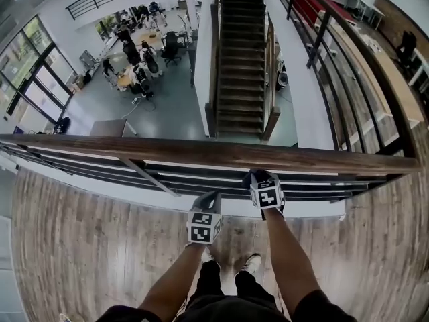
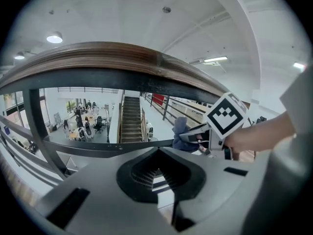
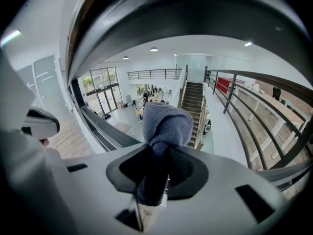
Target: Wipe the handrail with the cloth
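Note:
The wooden handrail runs left to right across the head view on a dark metal railing. My right gripper is shut on a grey-blue cloth held just below the rail's near side. In the right gripper view the cloth bulges out of the shut jaws, and the rail's dark underside arches close overhead. My left gripper hangs lower and to the left, apart from the rail, its jaws shut on nothing. From the left gripper view, the handrail passes above, with the right gripper and cloth at the right.
Dark horizontal bars and a slanted post sit under the rail. Beyond is an open drop to a lower floor with desks and people and a staircase. The person's shoes stand on wood flooring.

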The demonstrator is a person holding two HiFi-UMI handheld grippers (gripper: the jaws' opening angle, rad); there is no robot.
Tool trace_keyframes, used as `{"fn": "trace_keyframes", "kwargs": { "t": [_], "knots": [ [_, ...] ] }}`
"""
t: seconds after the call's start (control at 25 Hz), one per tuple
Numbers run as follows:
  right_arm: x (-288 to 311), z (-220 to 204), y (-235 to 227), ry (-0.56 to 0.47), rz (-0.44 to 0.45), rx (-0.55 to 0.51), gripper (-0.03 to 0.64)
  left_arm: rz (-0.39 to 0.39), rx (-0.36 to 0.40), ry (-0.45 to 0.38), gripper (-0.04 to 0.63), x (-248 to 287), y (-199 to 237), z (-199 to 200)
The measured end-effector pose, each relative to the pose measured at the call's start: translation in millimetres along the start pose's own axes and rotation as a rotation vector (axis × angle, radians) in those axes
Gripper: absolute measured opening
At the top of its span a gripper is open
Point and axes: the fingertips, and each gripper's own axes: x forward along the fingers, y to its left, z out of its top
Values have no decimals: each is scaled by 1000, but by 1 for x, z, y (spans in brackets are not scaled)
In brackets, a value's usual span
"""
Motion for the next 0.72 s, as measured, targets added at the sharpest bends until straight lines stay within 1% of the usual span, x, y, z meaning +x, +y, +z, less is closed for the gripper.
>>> {"fn": "trace_keyframes", "kwargs": {
  "t": [0.16, 0.28, 0.48, 0.72],
  "knots": [
    [-16, -16, -46, -22, -27, 25, 97, -26, 5, 9, -2, 17, -48, -1],
    [-31, -26, -82, -26, -40, 39, 98, -58, 43, 18, -2, 33, -90, 4],
    [-51, -41, -134, -31, -46, 49, 97, -92, 105, 30, -2, 54, -145, 11],
    [-77, -66, -205, -33, -65, 91, 98, -105, 131, 31, -2, 75, -209, 17]
  ]
}}
